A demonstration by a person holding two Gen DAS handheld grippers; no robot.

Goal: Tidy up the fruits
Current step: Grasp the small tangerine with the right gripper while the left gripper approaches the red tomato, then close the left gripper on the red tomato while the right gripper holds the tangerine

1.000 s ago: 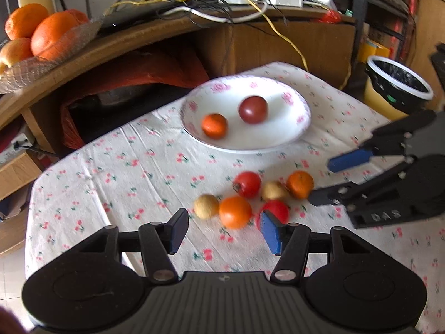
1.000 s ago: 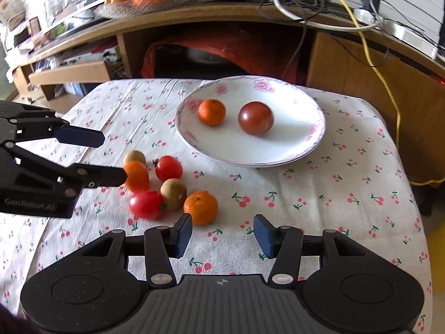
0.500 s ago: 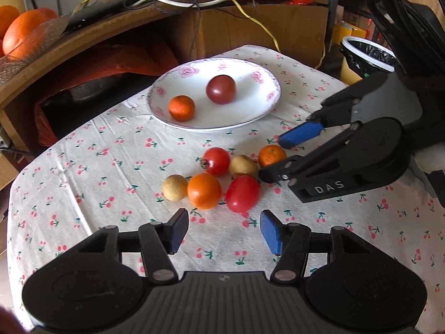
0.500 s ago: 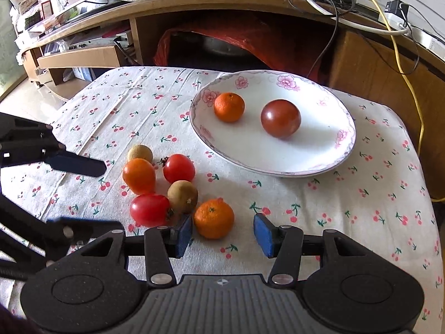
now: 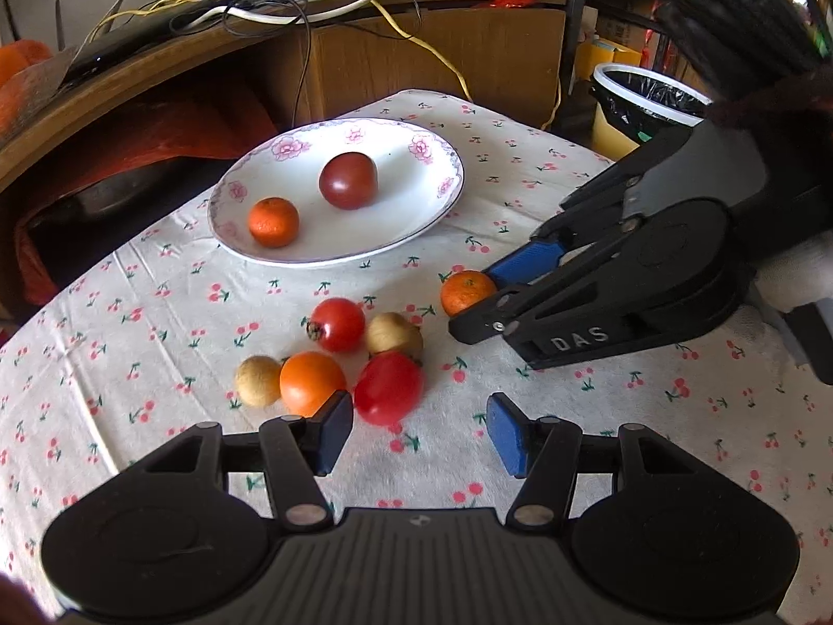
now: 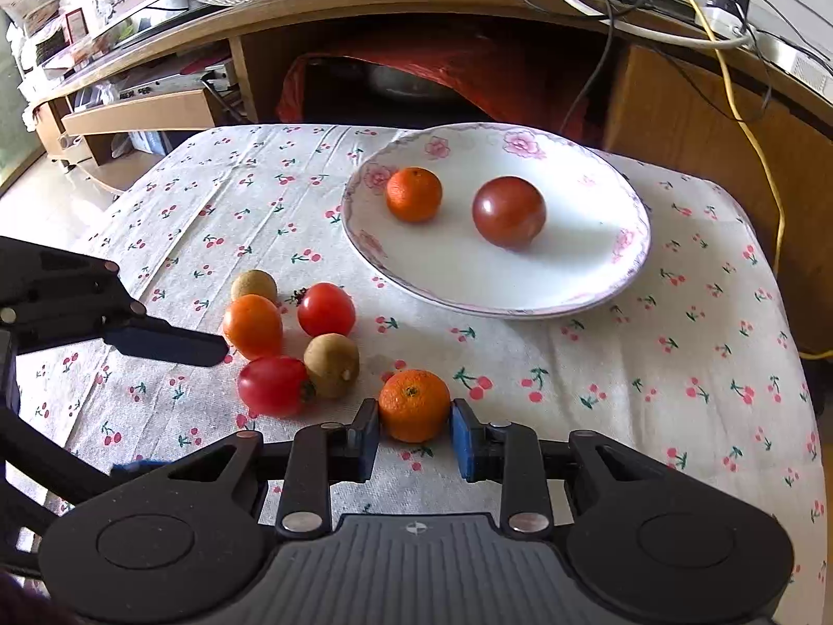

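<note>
My right gripper has just closed its blue pads on the small dimpled orange mandarin, which sits on the cherry-print white tablecloth at the near edge of the fruit cluster, just right of the others; half a second ago the pads stood spread either side of it without touching. The mandarin has not left the cloth. Just to its left lie the fuzzy brown kiwi and the oval red tomato, touching each other, with the round red tomato, the smooth orange fruit and a small tan round fruit farther back. My left gripper hangs with its jaws spread and nothing between them, just near of the oval red tomato; it has eased closer to the cluster than a second ago. Beyond, the floral-rimmed white plate holds a second mandarin and a dark red tomato, unchanged.
</note>
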